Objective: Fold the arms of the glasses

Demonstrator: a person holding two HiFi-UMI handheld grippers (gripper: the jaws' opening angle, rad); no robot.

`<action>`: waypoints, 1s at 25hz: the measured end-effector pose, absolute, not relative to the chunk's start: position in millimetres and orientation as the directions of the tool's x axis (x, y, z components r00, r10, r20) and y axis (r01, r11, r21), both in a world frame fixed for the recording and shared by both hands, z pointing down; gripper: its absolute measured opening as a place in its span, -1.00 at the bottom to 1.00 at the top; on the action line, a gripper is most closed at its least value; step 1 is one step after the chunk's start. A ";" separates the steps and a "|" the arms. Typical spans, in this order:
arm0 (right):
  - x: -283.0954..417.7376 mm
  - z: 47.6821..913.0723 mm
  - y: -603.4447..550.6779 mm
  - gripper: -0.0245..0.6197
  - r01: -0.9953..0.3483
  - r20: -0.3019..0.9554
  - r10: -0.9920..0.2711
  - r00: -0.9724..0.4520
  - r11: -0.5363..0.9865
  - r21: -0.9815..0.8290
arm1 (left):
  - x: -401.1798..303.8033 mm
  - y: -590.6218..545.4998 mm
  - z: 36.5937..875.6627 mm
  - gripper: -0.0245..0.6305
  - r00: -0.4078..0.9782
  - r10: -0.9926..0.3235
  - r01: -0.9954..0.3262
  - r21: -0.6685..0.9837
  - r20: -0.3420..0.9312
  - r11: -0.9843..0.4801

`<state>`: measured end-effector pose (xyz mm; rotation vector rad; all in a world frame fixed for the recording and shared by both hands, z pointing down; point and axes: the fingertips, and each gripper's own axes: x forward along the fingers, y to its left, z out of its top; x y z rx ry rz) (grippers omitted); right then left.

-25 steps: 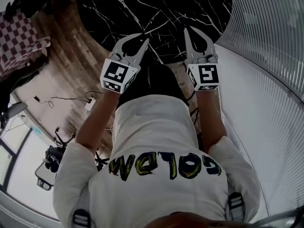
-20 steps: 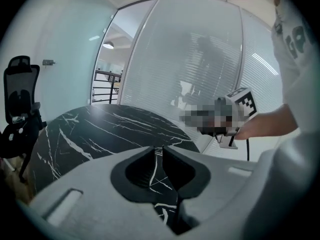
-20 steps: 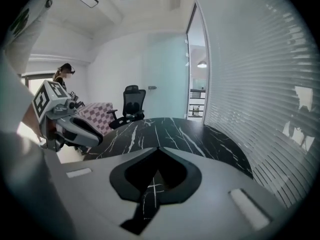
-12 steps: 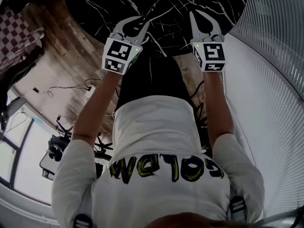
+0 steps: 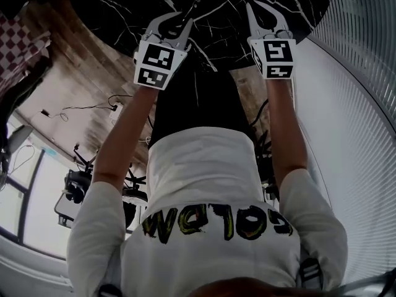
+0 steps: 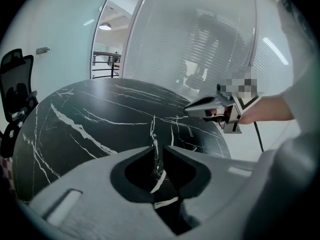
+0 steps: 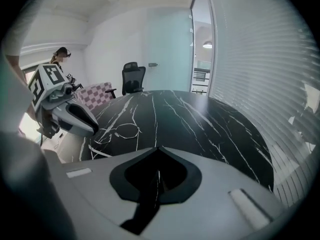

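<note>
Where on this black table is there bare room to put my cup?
The table is bare across its middle and far half, from the office chair round to the blinds. Only the near left edge is crowded: the glasses lie there with the left gripper close beside them.

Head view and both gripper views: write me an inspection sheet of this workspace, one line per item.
Surface: round black marble table with white veins.
Job's things: wire-frame glasses lying on the table near the left claw; the arms look unfolded, but this is hard to confirm.
Clutter: nothing seen.
Grippers: left claw open by a narrow gap, nothing in it; right claw shut, empty; both are over the table's near edge.
Cables: loose cables on the wooden floor.
Surroundings: black office chair, checkered seat, blinds along the wall.
</note>
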<state>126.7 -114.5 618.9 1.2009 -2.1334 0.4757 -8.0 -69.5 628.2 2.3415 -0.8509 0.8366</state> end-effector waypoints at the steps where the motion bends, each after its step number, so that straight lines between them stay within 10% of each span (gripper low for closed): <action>1: 127.3 623.5 -114.1 -0.91 -0.854 0.688 -0.619 -0.379 0.520 -0.003 | -6.6 -69.5 629.8 -0.77 0.615 -0.381 -0.695 0.247 0.690 -0.676; 25: 103.6 658.0 -88.9 -0.91 -0.816 0.725 -0.531 -0.438 0.573 -0.074 | 5.8 -65.8 633.7 -0.92 0.618 -0.382 -0.695 0.251 0.687 -0.674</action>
